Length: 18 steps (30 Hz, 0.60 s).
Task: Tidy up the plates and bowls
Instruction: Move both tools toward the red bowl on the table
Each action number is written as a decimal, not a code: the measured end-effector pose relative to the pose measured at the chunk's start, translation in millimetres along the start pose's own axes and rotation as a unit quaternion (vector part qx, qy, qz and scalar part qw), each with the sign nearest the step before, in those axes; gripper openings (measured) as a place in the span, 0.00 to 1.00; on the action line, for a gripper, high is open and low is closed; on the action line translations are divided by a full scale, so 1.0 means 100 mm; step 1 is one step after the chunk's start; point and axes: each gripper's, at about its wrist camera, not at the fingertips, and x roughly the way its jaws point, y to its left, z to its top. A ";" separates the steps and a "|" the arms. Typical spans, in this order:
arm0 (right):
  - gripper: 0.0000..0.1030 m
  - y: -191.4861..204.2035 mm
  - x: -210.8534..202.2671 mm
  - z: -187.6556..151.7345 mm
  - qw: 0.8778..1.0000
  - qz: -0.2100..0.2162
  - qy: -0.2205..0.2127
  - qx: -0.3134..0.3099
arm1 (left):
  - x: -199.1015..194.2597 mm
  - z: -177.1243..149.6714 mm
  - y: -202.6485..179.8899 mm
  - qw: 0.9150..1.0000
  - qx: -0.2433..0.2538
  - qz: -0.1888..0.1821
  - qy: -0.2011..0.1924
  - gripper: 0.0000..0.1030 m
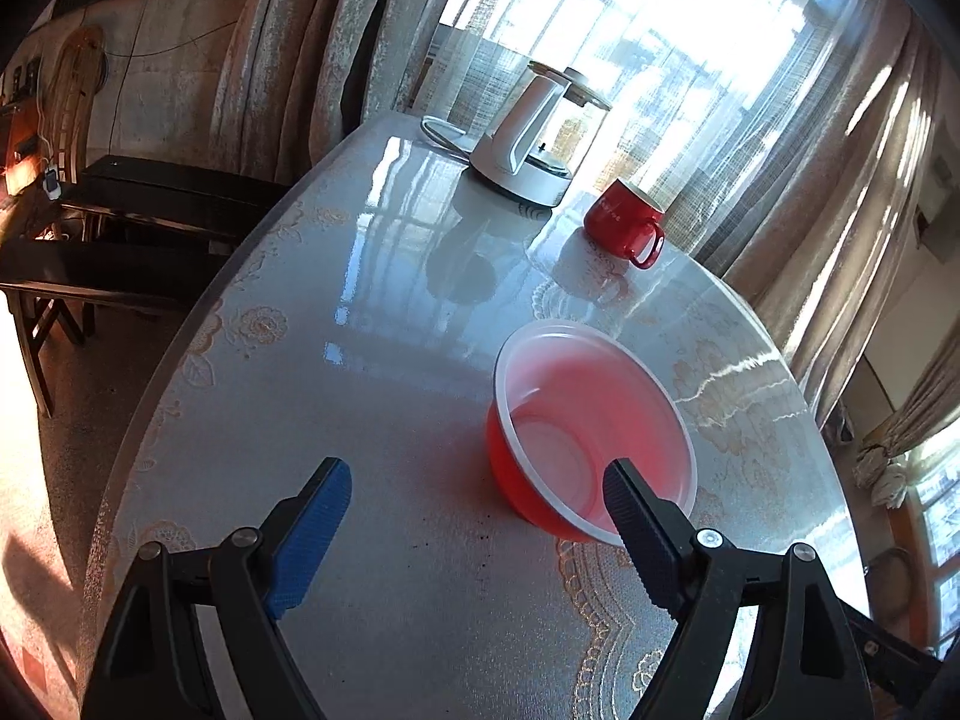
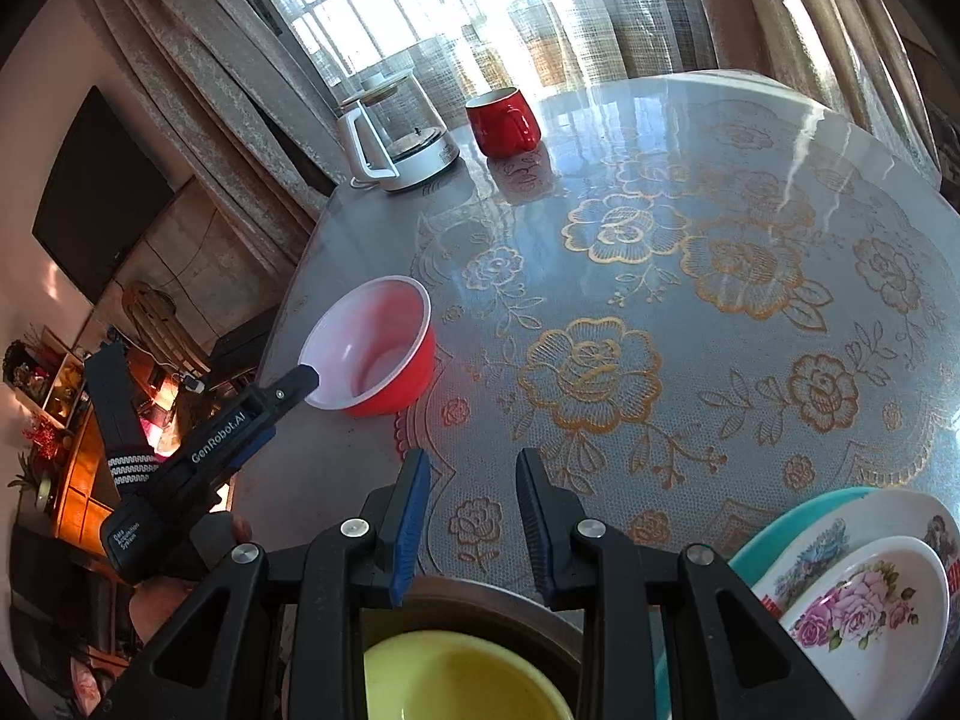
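Near the left edge of the worktop [image 2: 690,276] sits the red bowl [image 2: 375,348]. Left claw [image 1: 477,489] hangs wide open beside it, holding nothing. Next, I think, one finger goes inside the rim, then squeeze. Right claw [image 2: 474,480], half closed, holds nothing.

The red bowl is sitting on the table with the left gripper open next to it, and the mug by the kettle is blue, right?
Nearly. The mug by the kettle is red, not blue; both wrist views show it. The rest holds: the red bowl sits on the table, and the left gripper is open beside it.
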 end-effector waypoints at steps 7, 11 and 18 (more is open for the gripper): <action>0.36 0.15 0.43 0.30 1.000 -0.003 0.025 0.011 | 0.06 0.03 0.08 1.000 -0.010 -0.005 -0.003 0.75; 0.36 0.15 0.63 0.42 0.998 0.005 0.035 0.042 | 0.10 0.04 0.12 0.999 -0.027 -0.019 0.000 0.71; 0.36 0.20 0.92 0.50 0.997 0.009 0.057 0.060 | 0.16 0.01 0.03 1.000 -0.007 -0.022 0.003 0.71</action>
